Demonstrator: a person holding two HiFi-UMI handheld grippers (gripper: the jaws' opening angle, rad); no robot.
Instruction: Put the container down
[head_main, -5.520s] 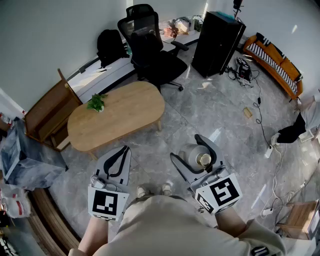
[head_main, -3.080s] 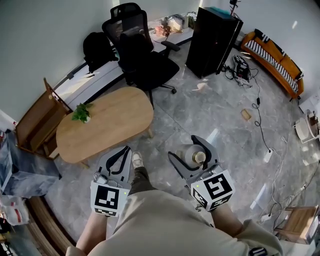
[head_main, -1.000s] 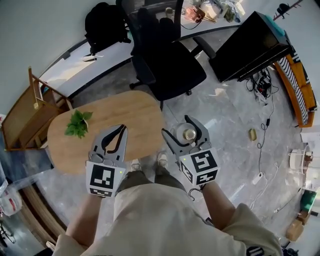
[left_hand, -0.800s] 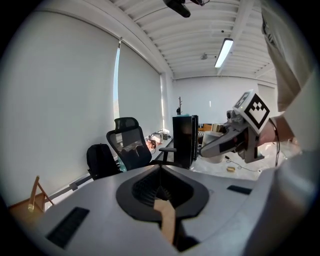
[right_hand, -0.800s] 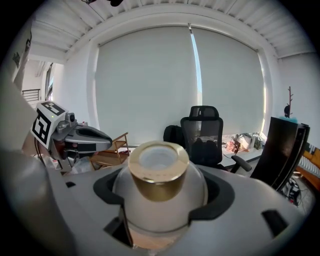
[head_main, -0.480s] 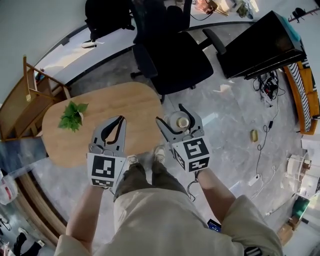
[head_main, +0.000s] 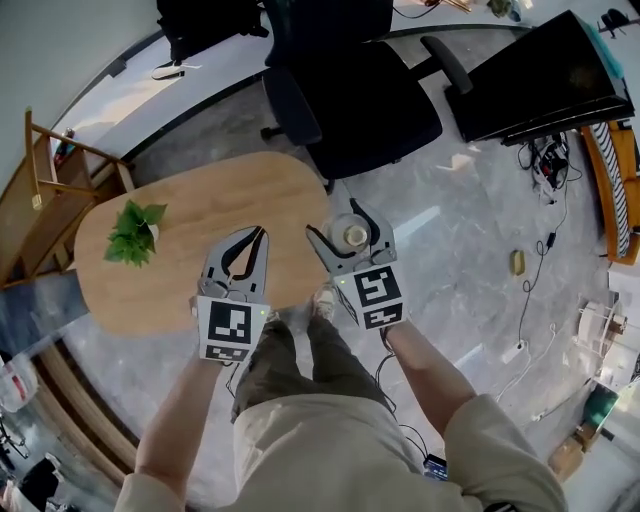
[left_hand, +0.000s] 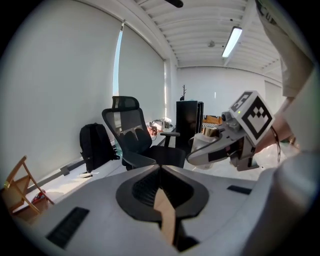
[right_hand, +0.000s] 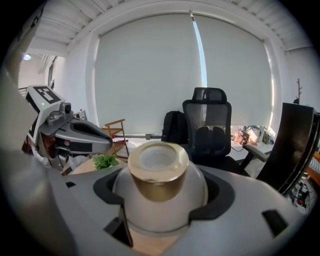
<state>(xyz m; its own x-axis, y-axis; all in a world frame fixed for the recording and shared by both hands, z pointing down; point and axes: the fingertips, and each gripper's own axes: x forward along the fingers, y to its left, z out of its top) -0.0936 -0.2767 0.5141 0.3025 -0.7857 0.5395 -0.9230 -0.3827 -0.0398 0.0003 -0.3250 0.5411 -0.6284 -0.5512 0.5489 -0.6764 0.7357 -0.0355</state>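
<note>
While I watch the right gripper view, the right claw (head_main: 340, 224) is clamped on the container (right_hand: 159, 172), a white rounded pot with a gold collar round its open mouth. One jaw presses on each side of its belly, and the mouth points away from the camera. Light wood shows in the gap beneath it. From the head view, the container hangs at the rounded right end of the oval wooden bench (head_main: 180, 250), close to where the wood gives way to grey marble floor (head_main: 450, 260). It is not resting on anything; only the jaws carry it.

My left claw (head_main: 257, 236) is closed and empty. In its own view the tips meet, leaving only the oval hollow behind them, and wood shows through that hollow. In the head view it lies over the near edge of the bench, just beside the right claw and at about the same reach.

A small green plant (head_main: 133, 232) stands on the left end of the bench, well apart from both claws. A black office chair (head_main: 350, 90) stands just beyond the bench's far side, and a black cabinet (head_main: 545, 75) stands to its right. A wooden frame chair (head_main: 45, 170) stands to the left of the bench. The person's legs (head_main: 300, 350) show below the claws.
</note>
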